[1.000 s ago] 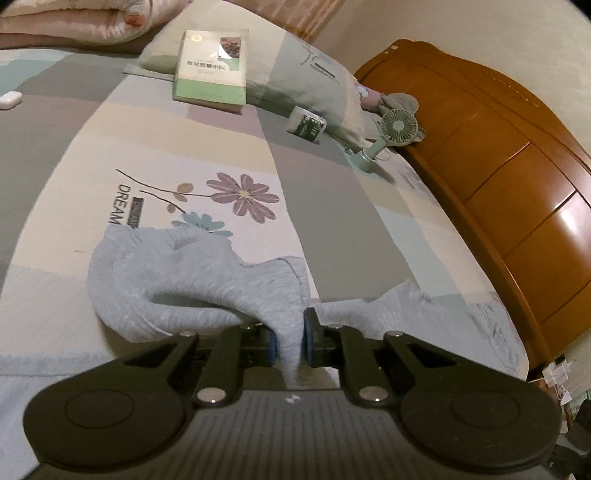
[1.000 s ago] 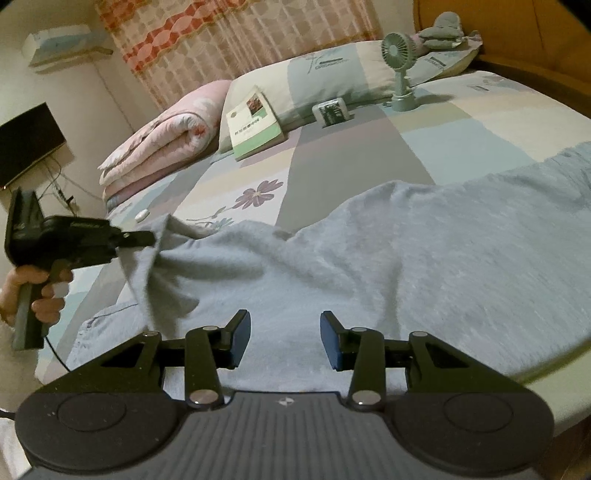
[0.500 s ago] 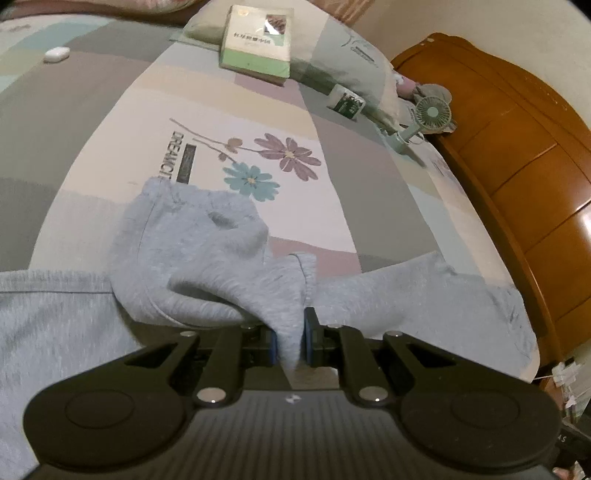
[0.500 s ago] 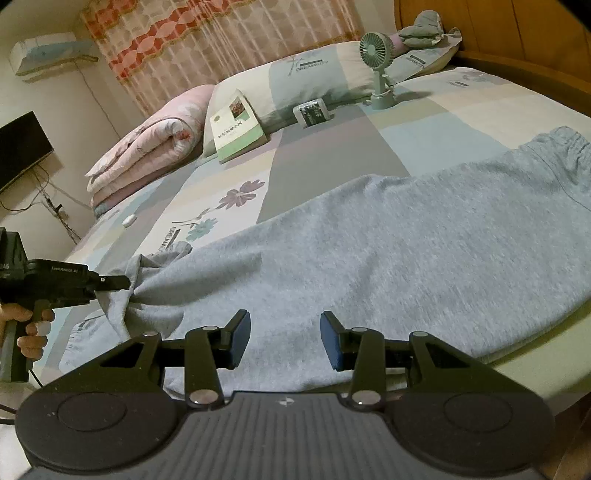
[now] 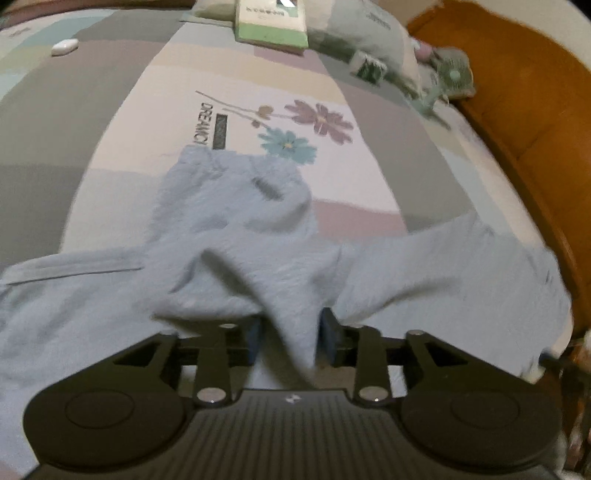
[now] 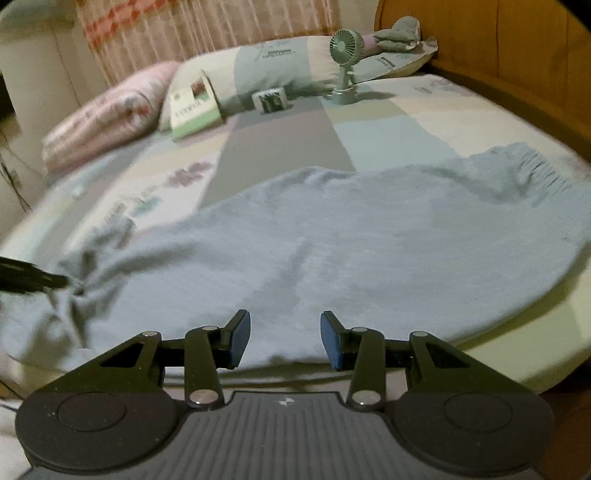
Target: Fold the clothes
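The grey sweatpants (image 6: pixel 332 236) lie spread across the patchwork bedsheet (image 5: pixel 236 74), one fold bunched between the left gripper (image 5: pixel 291 332), whose jaws are opening, pads off the cloth. The right gripper (image 6: pixel 284 339) hovers above the near edge, jaws apart, holding nothing

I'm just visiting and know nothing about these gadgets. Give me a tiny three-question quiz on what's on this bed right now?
1. True or false: the right gripper has grey fabric between its pads.
2. What stands between the left gripper's pads? A) the book B) a fold of the grey garment C) nothing
3. Fill in: the small green ____ stands upright by the pillow.

Key: 1. False, its jaws are apart and empty. 2. B, with the jaws opening. 3. Fan.
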Demonstrator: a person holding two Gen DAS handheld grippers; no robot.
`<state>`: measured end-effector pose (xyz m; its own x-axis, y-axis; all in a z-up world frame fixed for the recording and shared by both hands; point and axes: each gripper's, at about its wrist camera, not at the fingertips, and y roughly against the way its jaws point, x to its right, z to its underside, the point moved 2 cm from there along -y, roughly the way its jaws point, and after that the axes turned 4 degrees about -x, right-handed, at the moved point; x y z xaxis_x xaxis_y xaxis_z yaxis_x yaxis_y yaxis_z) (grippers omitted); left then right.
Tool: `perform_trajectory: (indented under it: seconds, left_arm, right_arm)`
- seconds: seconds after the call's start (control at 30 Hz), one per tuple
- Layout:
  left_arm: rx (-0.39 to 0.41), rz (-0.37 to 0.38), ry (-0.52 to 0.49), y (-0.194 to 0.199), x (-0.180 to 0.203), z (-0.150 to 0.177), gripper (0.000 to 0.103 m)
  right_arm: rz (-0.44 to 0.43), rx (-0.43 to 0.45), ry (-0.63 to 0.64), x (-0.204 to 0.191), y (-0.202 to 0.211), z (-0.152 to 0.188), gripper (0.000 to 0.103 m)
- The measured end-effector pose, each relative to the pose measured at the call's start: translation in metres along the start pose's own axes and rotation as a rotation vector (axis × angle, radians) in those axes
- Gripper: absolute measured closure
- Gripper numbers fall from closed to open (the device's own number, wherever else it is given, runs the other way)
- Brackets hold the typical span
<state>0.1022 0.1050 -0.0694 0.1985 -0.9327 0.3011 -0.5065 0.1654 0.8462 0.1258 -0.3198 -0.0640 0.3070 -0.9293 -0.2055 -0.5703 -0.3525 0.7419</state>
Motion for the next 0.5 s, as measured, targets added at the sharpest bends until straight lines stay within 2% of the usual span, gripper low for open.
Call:
perform_trajectory:
  seconds: [0.1, 0.2, 0.23, 0.27, 0.37, 0.43, 0.5]
  left_arm:
    - [-0.003, -0.067, -0.082, 0.022, -0.002, 0.011, 0.059]
    - [0.061, -0.14, -0.147, 0.046, 0.006, 0.011, 0.057]
    - [0.086, -0.132, -0.179, 0.049, 0.014, 0.01, 0.055]
    - [0.109, -0.12, -0.211, 0.052, 0.022, 0.008, 0.051]
    - [0.147, 0.003, -0.336, 0.043, 0.063, 0.002, 0.044]
    - [0.129, 0.08, -0.44, 0.023, 0.095, 0.003, 0.044]
    - [0.11, 0.136, -0.548, 0.0, 0.122, 0.01, 0.043]
  right_arm:
    - [0.089, -0.02, 0.045, 0.006, -0.001, 0.002, 0.056]
    - [0.139, -0.021, 0.062, 0.012, -0.002, 0.004, 0.056]
    - [0.146, -0.017, 0.063, 0.014, -0.002, 0.003, 0.056]
    - [0.153, -0.011, 0.072, 0.013, -0.002, 0.0, 0.056]
    - [0.17, -0.009, 0.1, 0.011, -0.013, -0.007, 0.056]
    - [0.182, -0.014, 0.116, 0.009, -0.022, -0.012, 0.056]
    - [0.197, -0.057, 0.106, 0.013, -0.037, -0.007, 0.056]
